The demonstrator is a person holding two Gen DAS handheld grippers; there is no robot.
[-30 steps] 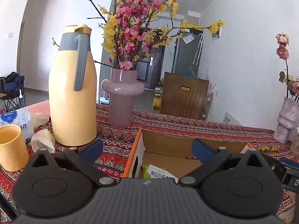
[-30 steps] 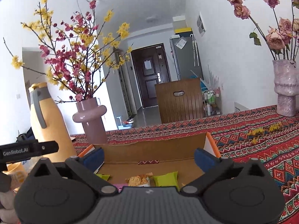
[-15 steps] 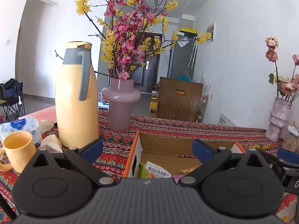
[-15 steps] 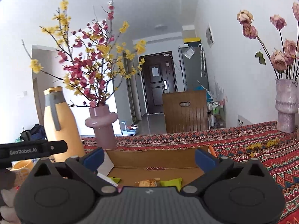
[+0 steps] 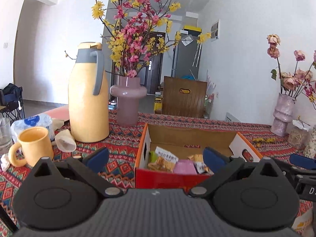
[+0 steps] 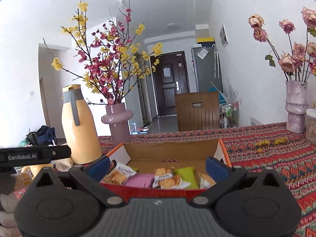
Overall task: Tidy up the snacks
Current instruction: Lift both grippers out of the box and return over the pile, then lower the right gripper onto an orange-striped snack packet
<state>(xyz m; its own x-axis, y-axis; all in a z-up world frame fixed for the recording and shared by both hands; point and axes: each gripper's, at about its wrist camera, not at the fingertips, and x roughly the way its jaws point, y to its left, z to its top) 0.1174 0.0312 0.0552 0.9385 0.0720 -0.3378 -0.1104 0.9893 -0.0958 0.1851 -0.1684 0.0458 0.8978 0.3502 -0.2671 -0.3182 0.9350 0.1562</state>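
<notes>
An open cardboard box (image 5: 189, 138), red-fronted with orange-edged side flaps, stands on the counter (image 5: 122, 142) under a patterned red cloth, and snack packets (image 6: 167, 177) lie loose on its floor. The left claw (image 5: 156, 157) hangs released and empty at the box's near rim, its blue pads spread wide, one outside the left wall, one over the interior. The right claw (image 6: 157, 165) is likewise spread and grasps nothing, its pads standing just above the box's near rim. Inside the box, an orange packet (image 6: 118, 174) with Chinese print too small to read lies at 9 o'clock, a pink packet (image 6: 141, 179) next to it, a green packet (image 6: 186, 174) toward 3 o'clock. The counter beyond the far wall, at 12 o'clock, shows bare cloth up to a wooden chair back (image 6: 197, 111). At 10 o'clock stand a yellow thermos jug (image 5: 87, 92) and a mauve vase (image 5: 128, 98) of blossoms; at 9 o'clock a yellow mug (image 5: 33, 147). At 3 o'clock a pale vase (image 6: 296, 104) of dried roses stands well apart. The neighbouring handle reads "GenRobot.AI" (image 6: 21, 156).
</notes>
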